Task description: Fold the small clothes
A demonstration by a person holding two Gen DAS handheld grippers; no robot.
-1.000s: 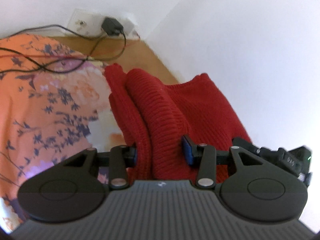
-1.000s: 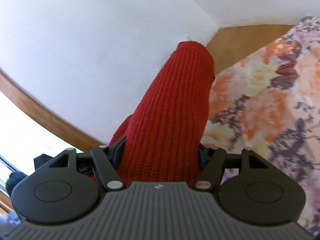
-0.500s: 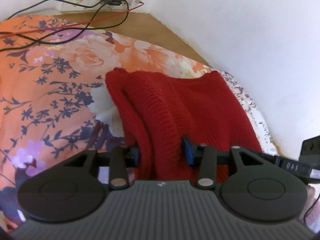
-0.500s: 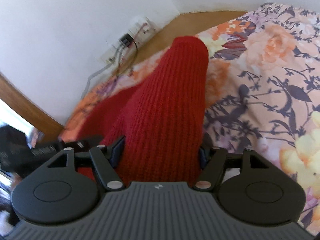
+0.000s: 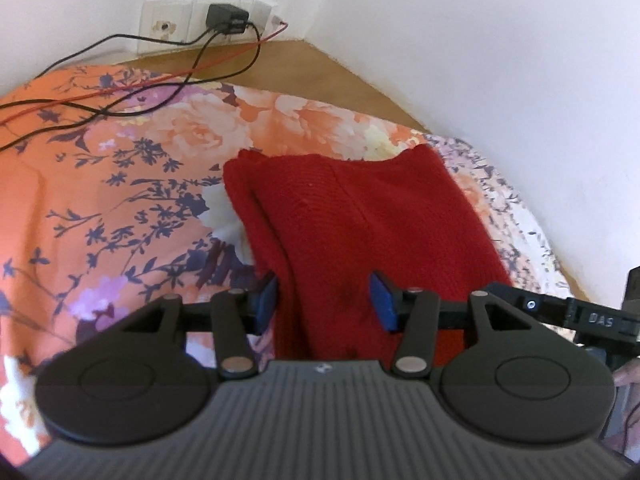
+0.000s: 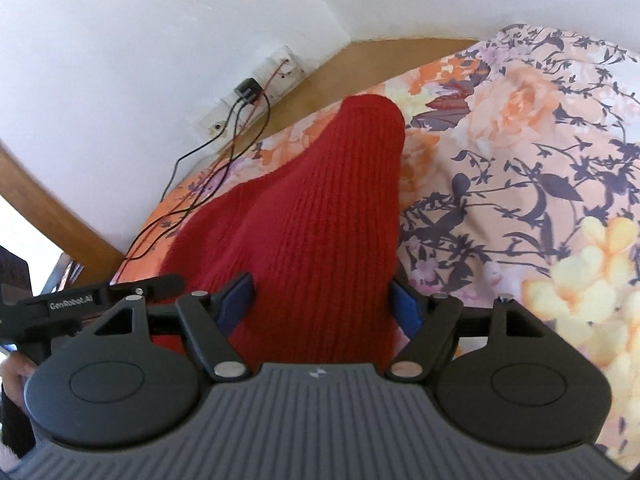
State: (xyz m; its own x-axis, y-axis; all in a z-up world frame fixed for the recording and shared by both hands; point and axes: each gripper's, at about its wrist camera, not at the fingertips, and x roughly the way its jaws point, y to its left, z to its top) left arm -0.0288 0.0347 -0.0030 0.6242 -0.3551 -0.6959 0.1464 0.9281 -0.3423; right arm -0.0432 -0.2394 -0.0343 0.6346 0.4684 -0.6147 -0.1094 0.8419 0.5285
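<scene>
A red knit garment [image 5: 360, 216] stretches away from both grippers over the floral bedspread [image 5: 120, 184], its far edge resting on the cover. My left gripper [image 5: 324, 300] is shut on a bunched near edge of it, blue pads [image 5: 266, 300] pressing on either side. In the right wrist view the same garment [image 6: 320, 208] runs forward as a thick ribbed fold, and my right gripper [image 6: 320, 302] is shut on its near end. The two grippers hold the cloth side by side. The cloth under each gripper body is hidden.
A wall socket with a black charger [image 5: 226, 20] sits at the head of the bed; black and red cables [image 5: 120, 96] trail over the bedspread. A wooden frame [image 6: 380, 56] borders white walls. The other gripper [image 5: 560, 312] and a hand [image 6: 16, 368] show at the edges.
Both grippers have come down and tilted toward the bed. The garment, earlier hanging up against the wall, now lies stretched out over the bedspread. Both grips stay the same.
</scene>
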